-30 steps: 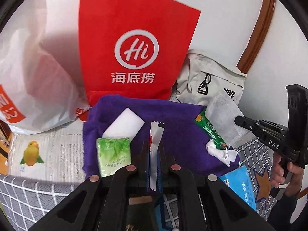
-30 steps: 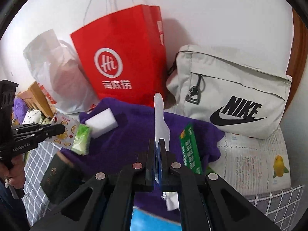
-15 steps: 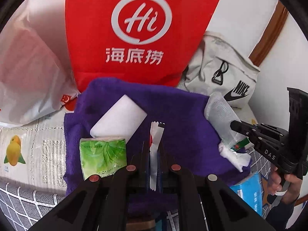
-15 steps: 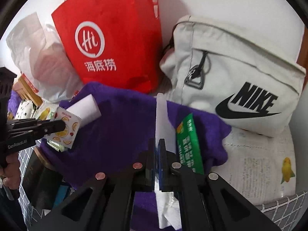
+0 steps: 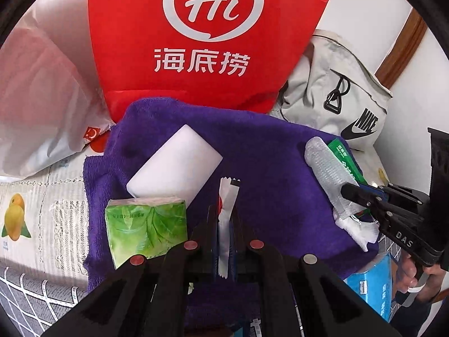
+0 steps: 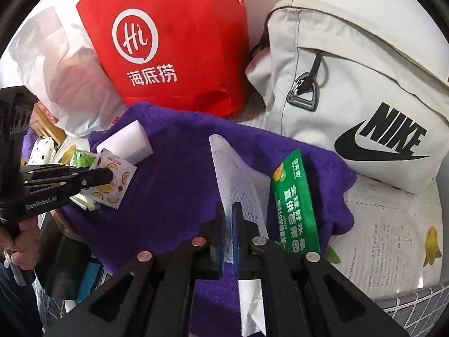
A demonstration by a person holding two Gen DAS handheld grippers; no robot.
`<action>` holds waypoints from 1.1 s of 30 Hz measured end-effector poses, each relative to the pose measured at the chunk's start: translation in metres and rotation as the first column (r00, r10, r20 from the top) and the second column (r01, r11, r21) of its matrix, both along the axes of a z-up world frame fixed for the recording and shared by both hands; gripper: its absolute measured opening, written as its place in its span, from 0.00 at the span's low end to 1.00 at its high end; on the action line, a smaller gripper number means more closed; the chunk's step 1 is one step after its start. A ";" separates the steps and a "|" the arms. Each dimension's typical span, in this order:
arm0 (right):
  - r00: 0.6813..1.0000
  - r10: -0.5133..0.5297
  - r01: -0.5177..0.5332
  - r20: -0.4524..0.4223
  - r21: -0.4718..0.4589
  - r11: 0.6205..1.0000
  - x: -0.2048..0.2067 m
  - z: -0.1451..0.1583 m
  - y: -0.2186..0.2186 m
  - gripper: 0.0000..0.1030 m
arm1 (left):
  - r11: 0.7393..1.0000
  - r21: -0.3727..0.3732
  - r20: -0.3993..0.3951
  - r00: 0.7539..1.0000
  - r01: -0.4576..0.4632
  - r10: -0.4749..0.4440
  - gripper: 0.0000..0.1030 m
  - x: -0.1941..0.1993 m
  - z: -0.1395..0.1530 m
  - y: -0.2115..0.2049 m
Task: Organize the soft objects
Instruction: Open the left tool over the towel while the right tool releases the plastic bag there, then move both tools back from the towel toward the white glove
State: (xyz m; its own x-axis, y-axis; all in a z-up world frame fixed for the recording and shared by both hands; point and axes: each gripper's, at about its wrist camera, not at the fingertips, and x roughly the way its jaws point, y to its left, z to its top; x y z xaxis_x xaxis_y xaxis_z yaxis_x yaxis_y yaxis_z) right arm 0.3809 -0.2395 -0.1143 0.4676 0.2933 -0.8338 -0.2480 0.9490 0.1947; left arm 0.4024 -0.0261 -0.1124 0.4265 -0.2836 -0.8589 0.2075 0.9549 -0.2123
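A purple towel (image 5: 266, 154) (image 6: 174, 168) lies spread out with a white sponge block (image 5: 174, 165) (image 6: 126, 140) and a green tissue pack (image 5: 146, 230) on it. My left gripper (image 5: 224, 213) (image 6: 108, 175) is shut on a fruit-print wipe sachet (image 5: 227, 210) (image 6: 112, 179), low over the towel's left part. My right gripper (image 6: 228, 210) (image 5: 346, 189) has a white foam net (image 6: 235, 168) (image 5: 325, 163) between its pads. Its jaws are opening, and the net leans onto the towel beside a green packet (image 6: 294, 205).
A red paper bag (image 5: 210, 42), a grey Nike bag (image 6: 350, 84) and a white plastic bag (image 5: 36, 98) stand behind the towel. Crumpled white tissue (image 5: 356, 227) and a blue tissue pack (image 5: 373, 283) lie at the towel's near right. A checked cloth (image 5: 22, 295) covers the front.
Both grippers have come down closer to the purple towel. The right jaws have parted slightly and the foam net has tipped to the right onto the towel.
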 end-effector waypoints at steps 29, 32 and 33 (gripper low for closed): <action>0.997 -0.011 0.006 0.078 0.059 0.998 -0.088 0.056 -0.007 0.40 | 0.998 0.065 0.127 0.992 -0.012 0.004 0.51 -0.080 0.071 0.009; 0.996 -0.019 0.013 0.090 0.072 0.997 -0.110 0.065 -0.010 0.40 | 0.997 0.070 0.141 0.990 -0.012 0.002 0.53 -0.102 0.078 0.009; 0.995 -0.023 0.015 0.094 0.077 0.997 -0.117 0.066 -0.011 0.40 | 0.997 0.074 0.145 0.989 -0.011 0.000 0.54 -0.112 0.080 0.008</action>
